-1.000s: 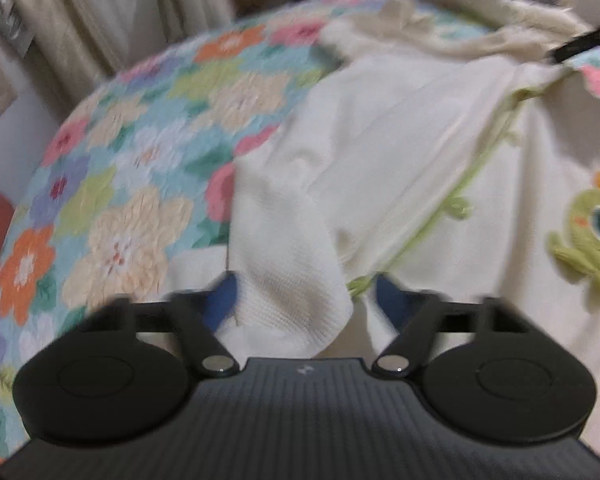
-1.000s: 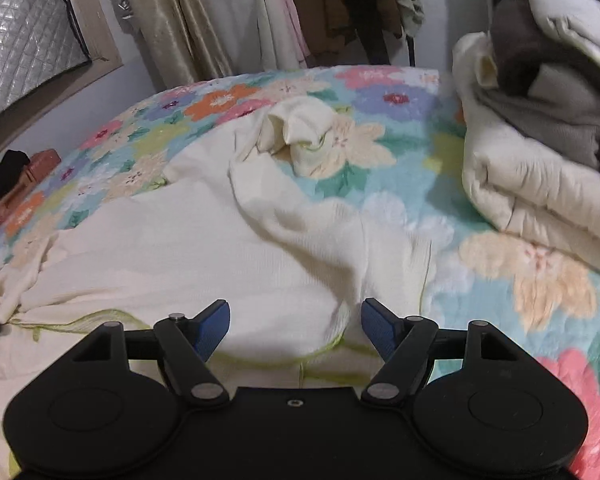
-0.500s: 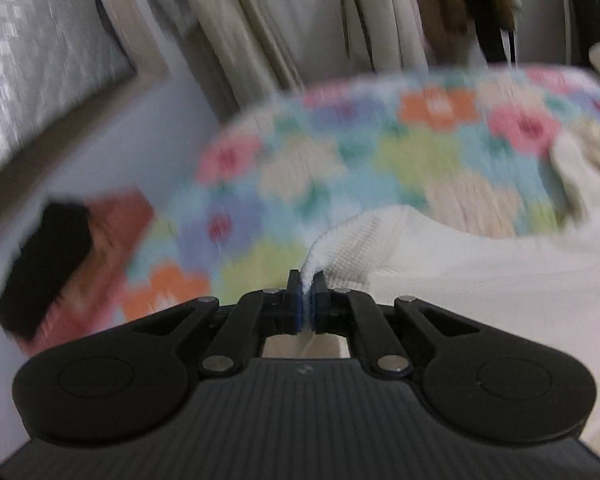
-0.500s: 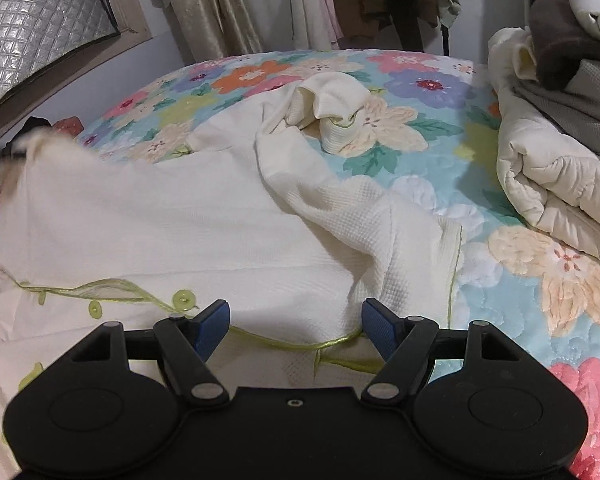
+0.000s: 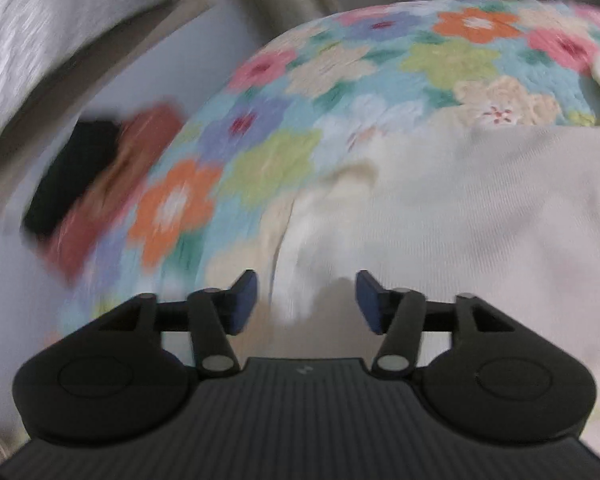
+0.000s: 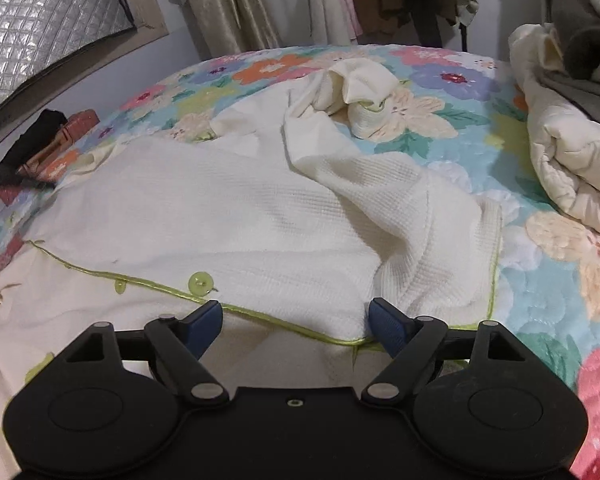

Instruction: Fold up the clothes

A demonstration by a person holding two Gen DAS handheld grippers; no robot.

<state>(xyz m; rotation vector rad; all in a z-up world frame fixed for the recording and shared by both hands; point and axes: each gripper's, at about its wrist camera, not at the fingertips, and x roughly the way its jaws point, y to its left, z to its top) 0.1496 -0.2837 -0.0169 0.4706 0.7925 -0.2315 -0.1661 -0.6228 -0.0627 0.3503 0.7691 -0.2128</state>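
Grippers both tilt down over the garment [image 6: 228,216]: left gripper [image 5: 306,302] just opened, cloth unpinched between pads; right gripper [image 6: 296,322] gapes, opening wider.

We are looking at a soft, evenly lit indoor scene with no hard glare. The left wrist view is smearing heavily with motion blur: the quilt [image 5: 284,152] flowers are streaking, and the cream garment [image 5: 480,208] is losing its weave. The right wrist view is staying sharp, showing the garment's [image 6: 228,216] waffle texture and faint shadows in its folds. Both views are bulging with fisheye distortion, bending the bed and walls at the edges. The far background is sitting dimmer than the bed.
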